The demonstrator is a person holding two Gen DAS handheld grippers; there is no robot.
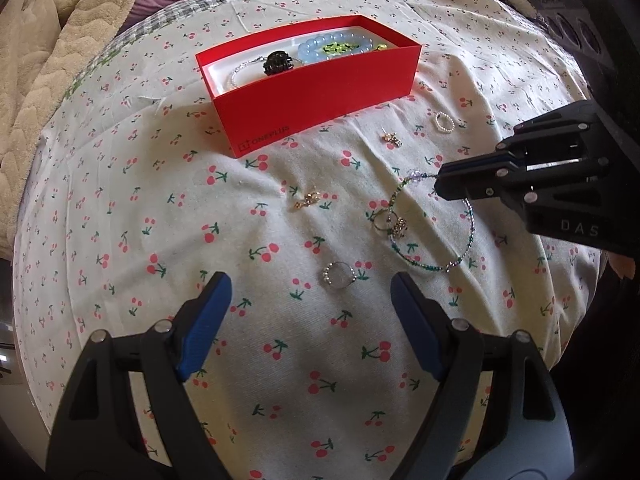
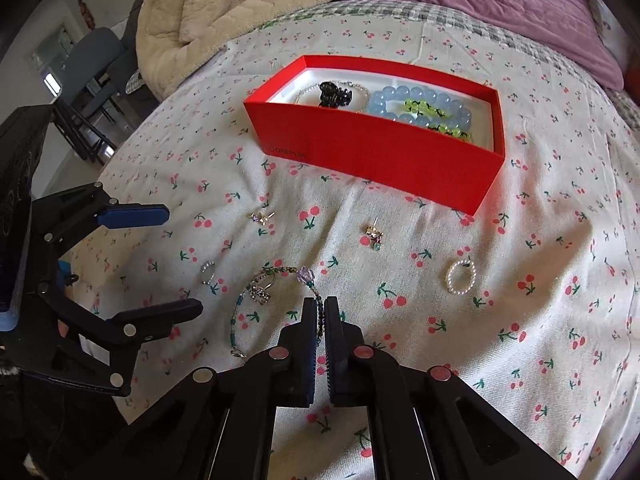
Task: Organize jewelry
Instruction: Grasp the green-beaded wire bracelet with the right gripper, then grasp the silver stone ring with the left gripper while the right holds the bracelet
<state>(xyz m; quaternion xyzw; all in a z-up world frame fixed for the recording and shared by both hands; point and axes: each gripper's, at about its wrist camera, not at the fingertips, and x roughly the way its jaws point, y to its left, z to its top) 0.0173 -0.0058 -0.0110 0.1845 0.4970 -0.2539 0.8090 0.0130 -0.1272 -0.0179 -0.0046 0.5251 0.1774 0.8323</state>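
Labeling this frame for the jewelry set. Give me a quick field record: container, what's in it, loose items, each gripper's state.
container: red box, open, on cherry-print cloth
in box: blue bead bracelet, black hair clip, thin pale chain, yellow-green piece
loose on cloth: pearl ring, two stud earrings, silver ring, green beaded bracelet with small ring and charm beside it
left gripper: jaws open, nothing between them, above silver ring
right gripper: jaws shut on green beaded bracelet
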